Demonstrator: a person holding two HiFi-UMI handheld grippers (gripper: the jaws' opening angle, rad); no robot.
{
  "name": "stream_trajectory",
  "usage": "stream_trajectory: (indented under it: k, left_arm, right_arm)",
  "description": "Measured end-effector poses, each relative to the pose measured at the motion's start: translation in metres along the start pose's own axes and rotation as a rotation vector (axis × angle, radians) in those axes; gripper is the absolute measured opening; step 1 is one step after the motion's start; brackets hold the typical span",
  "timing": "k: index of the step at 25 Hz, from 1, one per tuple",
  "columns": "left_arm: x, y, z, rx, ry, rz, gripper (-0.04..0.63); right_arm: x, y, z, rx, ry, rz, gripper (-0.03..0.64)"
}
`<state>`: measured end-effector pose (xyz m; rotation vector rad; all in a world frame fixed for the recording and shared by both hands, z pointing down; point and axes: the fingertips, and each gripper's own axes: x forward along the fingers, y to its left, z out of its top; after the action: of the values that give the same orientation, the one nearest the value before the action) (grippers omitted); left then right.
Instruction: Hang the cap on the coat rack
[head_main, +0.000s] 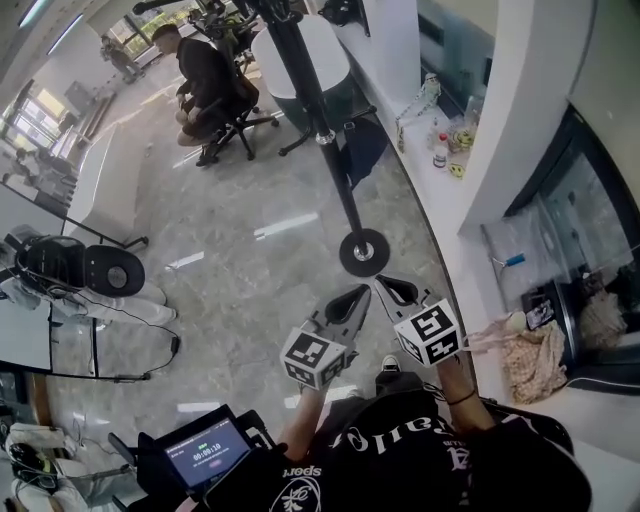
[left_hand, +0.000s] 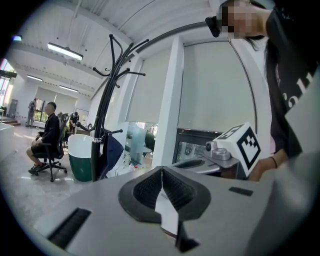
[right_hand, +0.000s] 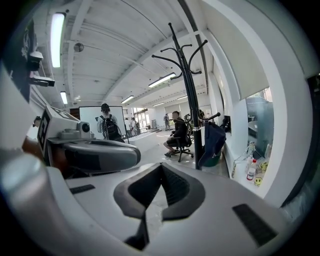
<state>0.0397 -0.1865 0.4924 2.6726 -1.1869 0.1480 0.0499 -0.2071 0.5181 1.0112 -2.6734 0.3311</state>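
My L gripper (left_hand: 161, 174) & R gripper (right_hand: 161, 171): jaws pressed together, empty, clear of coat rack (right_hand: 191, 100), prob. cos cap (right_hand: 214, 141) already hangs there.

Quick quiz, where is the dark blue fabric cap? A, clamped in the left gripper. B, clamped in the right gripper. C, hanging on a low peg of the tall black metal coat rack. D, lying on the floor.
C: the dark blue fabric cap hangs from a low peg of the tall black metal coat rack; the left gripper and right gripper are both shut on nothing.
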Motion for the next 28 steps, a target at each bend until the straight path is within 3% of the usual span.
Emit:
stream_trajectory:
  k: [12, 20, 28]
  left_arm:
    - [-0.105, 0.003, -0.009, -0.03, -0.035, 0.045, 0.005]
    - [-0.193, -0.005, -0.02, -0.028, -0.048, 0.033, 0.005]
    - [-0.261, -0.015, -0.038, -0.037, -0.047, 0.001, 0.005]
  right_arm:
    - [-0.016, 0.087, -0.011, 0.022, 0.007, -0.035, 0.015]
    - [-0.022, 0.172, -0.014, 0.006, -0.002, -0.04, 0.015]
    - [-0.042, 0.224, -0.021, -0.005, -0.012, -0.11, 0.015]
